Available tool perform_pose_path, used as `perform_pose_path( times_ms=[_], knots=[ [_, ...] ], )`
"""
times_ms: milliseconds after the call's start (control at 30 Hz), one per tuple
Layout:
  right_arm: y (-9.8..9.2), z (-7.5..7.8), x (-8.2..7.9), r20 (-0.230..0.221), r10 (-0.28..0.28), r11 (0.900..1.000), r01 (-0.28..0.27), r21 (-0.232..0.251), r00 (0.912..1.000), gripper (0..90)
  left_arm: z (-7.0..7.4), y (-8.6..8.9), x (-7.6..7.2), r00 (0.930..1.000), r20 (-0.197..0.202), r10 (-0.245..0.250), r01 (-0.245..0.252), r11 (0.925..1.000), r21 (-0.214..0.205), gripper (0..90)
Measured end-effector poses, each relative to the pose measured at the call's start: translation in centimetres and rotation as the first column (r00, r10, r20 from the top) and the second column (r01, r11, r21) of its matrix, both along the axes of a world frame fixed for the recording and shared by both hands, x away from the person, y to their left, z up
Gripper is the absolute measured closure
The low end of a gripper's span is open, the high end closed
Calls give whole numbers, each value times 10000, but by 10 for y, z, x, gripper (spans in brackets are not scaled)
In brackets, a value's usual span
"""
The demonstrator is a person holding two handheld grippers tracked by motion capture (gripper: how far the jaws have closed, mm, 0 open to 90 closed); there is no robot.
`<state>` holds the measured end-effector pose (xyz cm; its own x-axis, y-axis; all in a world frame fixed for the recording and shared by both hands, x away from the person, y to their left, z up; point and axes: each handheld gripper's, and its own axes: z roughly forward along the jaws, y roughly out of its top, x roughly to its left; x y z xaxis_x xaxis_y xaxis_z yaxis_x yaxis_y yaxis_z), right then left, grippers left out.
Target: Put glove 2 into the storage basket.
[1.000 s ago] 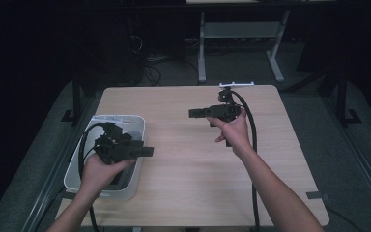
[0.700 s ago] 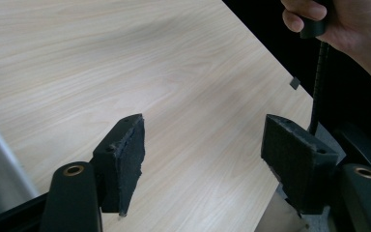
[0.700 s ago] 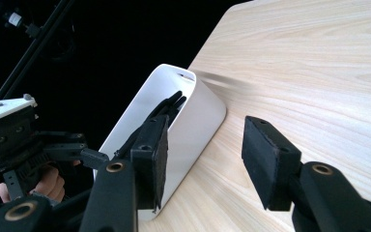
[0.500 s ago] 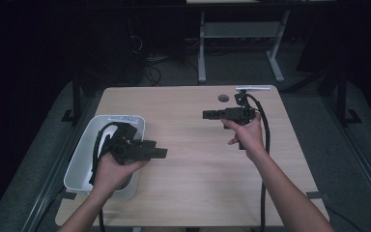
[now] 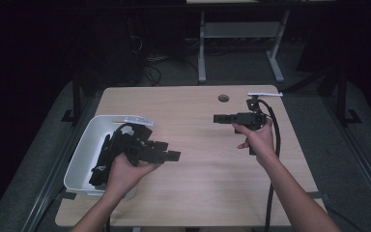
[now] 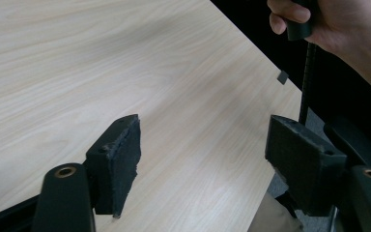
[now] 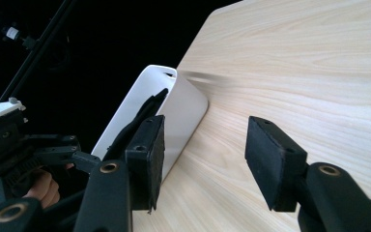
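The left gripper (image 5: pixel 166 151) hung over the counter (image 5: pixel 193 179) just beside the white bin (image 5: pixel 84 150), its jaws pointing toward the middle of the wood. In the left gripper view the left gripper (image 6: pixel 203 159) stood wide open, its jaws having just been opening, with nothing between the pads but bare wood. The right gripper (image 5: pixel 220 118) was held above the far right part of the counter, well apart from the left one, jaws pointing left. In the right gripper view the right gripper (image 7: pixel 203 150) was also open, jaws having just been opening, and gripped nothing. The bin lay at the counter's left edge, with black straps (image 5: pixel 107 157) inside it; its white wall (image 7: pixel 183 111) showed beyond the right gripper's jaws.
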<state>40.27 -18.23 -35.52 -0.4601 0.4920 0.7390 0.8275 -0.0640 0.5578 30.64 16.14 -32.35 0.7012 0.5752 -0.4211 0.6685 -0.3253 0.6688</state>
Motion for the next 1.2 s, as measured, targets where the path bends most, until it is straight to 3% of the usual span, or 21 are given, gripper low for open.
perform_pose_path(
  times_ms=[667, 800, 1200],
  knots=[
    [-54, -16, -21, -214, -864, 9962, 865, 35, 9960, 465, -12, -45, -8, 9981, 18, -623, 623, 9981, -29, 263],
    [-62, -20, -25, -231, -1015, 9948, 1015, -11, 9946, 461, -16, -53, -9, 9968, 94, -788, 786, 9968, 166, 259],
    [-91, -32, -37, -384, -1434, 9897, 1433, -56, 9889, 446, -30, -77, -9, 9937, -73, -1116, 1118, 9935, 192, 250]
  ],
)
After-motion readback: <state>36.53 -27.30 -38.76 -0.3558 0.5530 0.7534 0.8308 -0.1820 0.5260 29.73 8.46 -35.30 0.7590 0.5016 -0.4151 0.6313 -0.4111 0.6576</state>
